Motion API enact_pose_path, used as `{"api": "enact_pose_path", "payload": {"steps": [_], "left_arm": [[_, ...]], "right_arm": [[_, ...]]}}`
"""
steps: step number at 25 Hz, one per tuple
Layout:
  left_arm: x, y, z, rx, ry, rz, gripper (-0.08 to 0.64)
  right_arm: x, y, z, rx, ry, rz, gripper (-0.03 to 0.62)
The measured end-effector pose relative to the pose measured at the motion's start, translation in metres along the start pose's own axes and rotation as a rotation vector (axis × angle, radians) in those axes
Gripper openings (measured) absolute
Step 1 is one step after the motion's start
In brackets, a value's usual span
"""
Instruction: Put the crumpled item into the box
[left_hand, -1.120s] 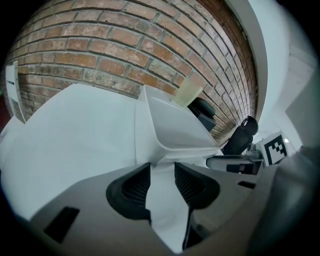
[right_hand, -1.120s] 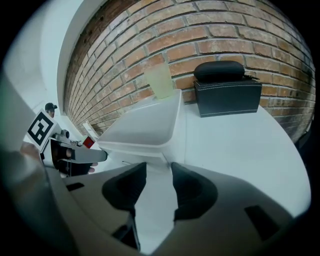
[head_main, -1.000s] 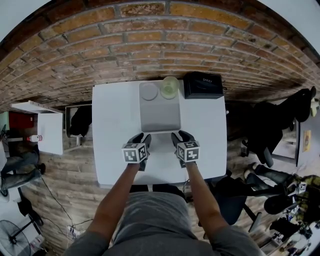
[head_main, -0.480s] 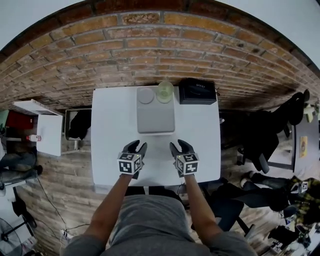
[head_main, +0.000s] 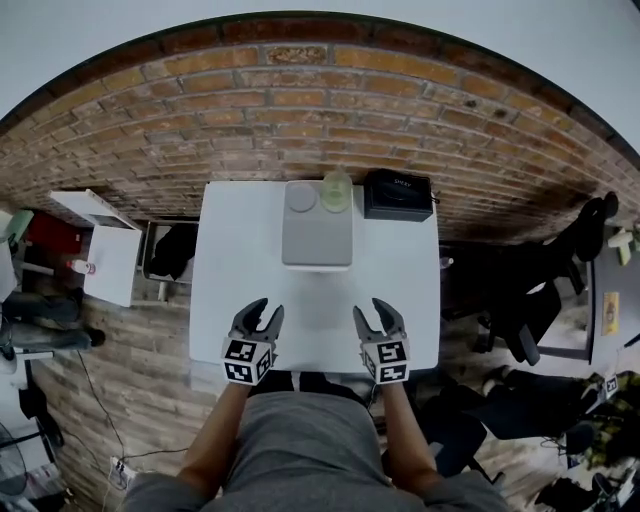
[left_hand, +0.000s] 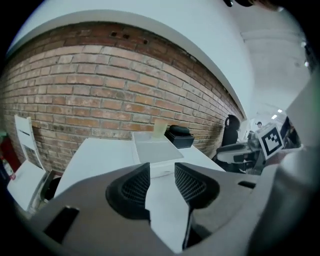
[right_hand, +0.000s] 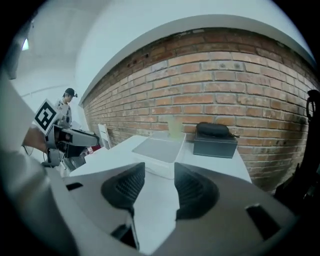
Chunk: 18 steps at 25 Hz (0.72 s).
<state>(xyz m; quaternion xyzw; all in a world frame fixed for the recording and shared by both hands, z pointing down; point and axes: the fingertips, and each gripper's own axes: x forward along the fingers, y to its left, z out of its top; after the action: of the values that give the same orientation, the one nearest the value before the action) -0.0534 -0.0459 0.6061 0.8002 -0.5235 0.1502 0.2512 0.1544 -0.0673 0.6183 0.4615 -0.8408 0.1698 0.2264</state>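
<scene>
Left gripper (head_main: 268, 307) sits open-jawed, right gripper (head_main: 372, 307) is opening, both empty. Pale green translucent item (head_main: 336, 190) looks light and squashy, so probably pinch its middle gently.

Too small in the head view to identify, a pale round shape (head_main: 300, 196) lies at the far left corner of the box (head_main: 317, 240). The print on the black case (head_main: 398, 194) is unreadable. The left gripper (left_hand: 161, 172) hides part of the box's near wall behind its fingers (left_hand: 132, 187). The person's torso (head_main: 300, 450) is cut off by the bottom edge.
</scene>
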Motion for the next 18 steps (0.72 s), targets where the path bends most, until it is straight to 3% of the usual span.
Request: {"api": "enact_pose_path", "payload": {"steps": [6, 12, 18], "left_arm": [[-0.049, -0.003, 0.018, -0.117, -0.131, 0.064, 0.152], [-0.070, -0.012, 0.021, -0.087, -0.139, 0.040, 0.152], [-0.080, -0.030, 0.036, -0.044, -0.174, -0.019, 0.152]], "right_arm": [[-0.020, 0.002, 0.015, 0.075, -0.047, 0.035, 0.199], [-0.032, 0.009, 0.020, 0.070, -0.074, 0.027, 0.199], [-0.071, 0.010, 0.013, 0.102, -0.098, -0.037, 0.196]]}}
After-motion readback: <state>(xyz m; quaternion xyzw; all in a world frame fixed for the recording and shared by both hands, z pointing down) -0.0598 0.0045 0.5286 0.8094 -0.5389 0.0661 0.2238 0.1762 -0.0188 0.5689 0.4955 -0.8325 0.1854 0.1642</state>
